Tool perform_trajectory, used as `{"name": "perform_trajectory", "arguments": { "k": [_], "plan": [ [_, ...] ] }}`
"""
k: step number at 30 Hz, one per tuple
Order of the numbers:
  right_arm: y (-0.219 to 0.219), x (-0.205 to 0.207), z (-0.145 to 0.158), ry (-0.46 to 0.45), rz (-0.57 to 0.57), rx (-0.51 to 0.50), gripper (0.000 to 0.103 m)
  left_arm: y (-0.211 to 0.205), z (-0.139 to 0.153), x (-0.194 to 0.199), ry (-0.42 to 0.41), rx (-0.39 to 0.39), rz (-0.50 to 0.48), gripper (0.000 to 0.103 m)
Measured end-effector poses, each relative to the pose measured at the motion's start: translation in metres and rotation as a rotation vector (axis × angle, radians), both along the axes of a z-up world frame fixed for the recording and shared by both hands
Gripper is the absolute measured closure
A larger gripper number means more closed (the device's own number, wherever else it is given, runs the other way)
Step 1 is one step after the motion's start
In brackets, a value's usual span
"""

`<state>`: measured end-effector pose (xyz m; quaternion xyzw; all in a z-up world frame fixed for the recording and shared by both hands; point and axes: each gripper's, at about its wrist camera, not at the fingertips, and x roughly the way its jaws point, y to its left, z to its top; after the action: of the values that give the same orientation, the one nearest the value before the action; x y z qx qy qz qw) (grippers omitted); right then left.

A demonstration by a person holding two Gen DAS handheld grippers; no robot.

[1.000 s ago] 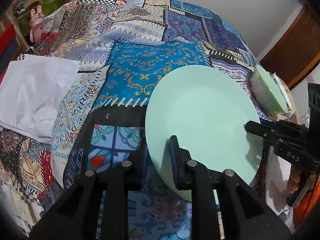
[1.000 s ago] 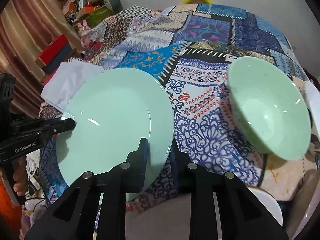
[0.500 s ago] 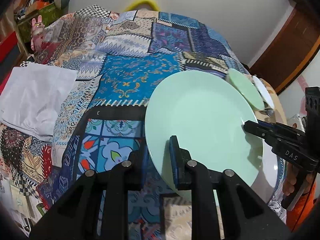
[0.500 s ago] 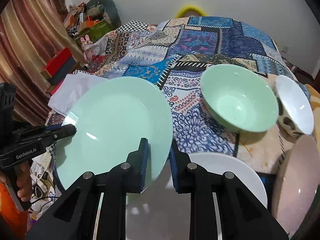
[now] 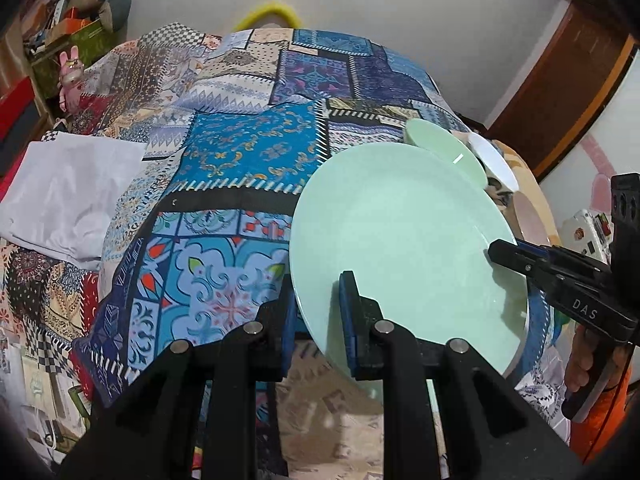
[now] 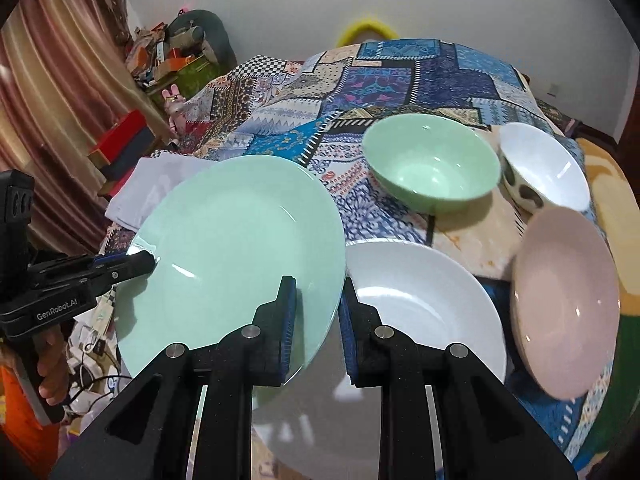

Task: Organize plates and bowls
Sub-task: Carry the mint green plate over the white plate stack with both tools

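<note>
Left wrist view: the left gripper (image 5: pixel 316 316) clamps the round pale-green glass plate (image 5: pixel 404 240), now carried nearer the green bowl (image 5: pixel 444 144). Right wrist view: the right gripper (image 6: pixel 318 320) pinches the plate's opposite rim above a white plate (image 6: pixel 432 304), newly visible alongside a pink plate (image 6: pixel 564 308).

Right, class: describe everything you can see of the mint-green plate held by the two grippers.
The mint-green plate is round, shallow, glossy and plain, probably glazed ceramic or glass, with nothing on it. It hangs tilted above the patterned cloth, clamped at opposite rim edges by the left gripper and right gripper. In the right wrist view its edge overlaps the white plate.
</note>
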<state>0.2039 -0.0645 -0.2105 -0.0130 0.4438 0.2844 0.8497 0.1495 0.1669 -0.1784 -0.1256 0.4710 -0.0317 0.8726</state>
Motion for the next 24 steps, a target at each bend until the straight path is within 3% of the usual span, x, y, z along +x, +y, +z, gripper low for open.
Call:
{"name": "perform_trajectory", "arguments": {
  "k": [24],
  "plan": [
    [-0.071, -0.017, -0.014, 0.032, -0.098, 0.03, 0.084, -0.082, -0.006, -0.004, 0.031, 0.03, -0.098, 0.082]
  ]
}}
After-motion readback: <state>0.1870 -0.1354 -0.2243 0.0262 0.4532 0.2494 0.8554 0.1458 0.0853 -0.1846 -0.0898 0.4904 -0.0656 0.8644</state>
